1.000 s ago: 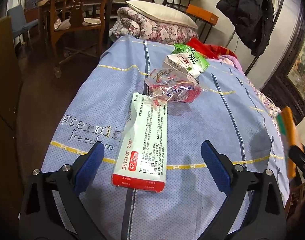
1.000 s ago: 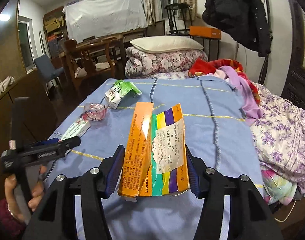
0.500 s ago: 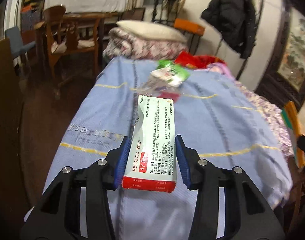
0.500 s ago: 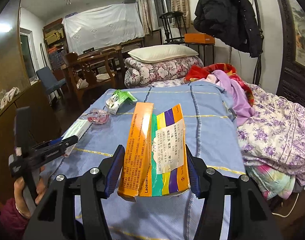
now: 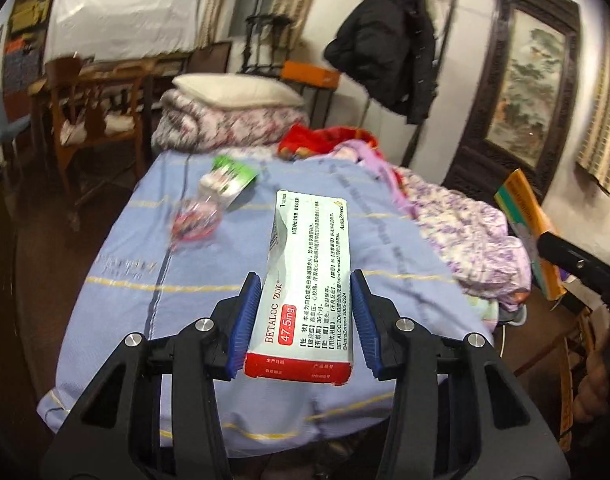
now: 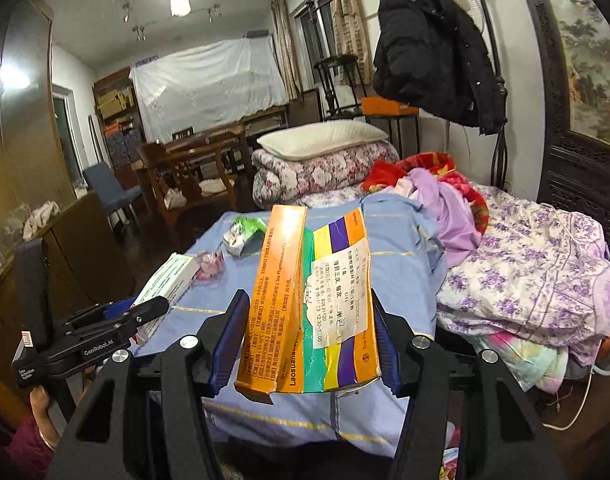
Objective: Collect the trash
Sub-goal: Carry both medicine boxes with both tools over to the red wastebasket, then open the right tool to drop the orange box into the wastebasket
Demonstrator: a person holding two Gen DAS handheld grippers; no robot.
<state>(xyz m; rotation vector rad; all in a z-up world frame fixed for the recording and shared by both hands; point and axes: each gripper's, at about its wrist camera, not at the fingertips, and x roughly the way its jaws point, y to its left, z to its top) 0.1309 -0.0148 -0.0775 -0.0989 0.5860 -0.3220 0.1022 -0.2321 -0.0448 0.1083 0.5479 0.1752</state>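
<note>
Left wrist view: left gripper (image 5: 303,316) clamped on white box (image 5: 309,280), above bed (image 5: 117,280). Right gripper (image 6: 307,340) pinched orange box (image 6: 305,304), above bed too.

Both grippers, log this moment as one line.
left gripper: shut on white medicine box | right gripper: shut on orange medicine box | left on bed: green packet, pink wrapper

white-red box (image 5: 309,280) | orange-striped box (image 6: 305,304) | blue bedspread (image 5: 385,240)
</note>
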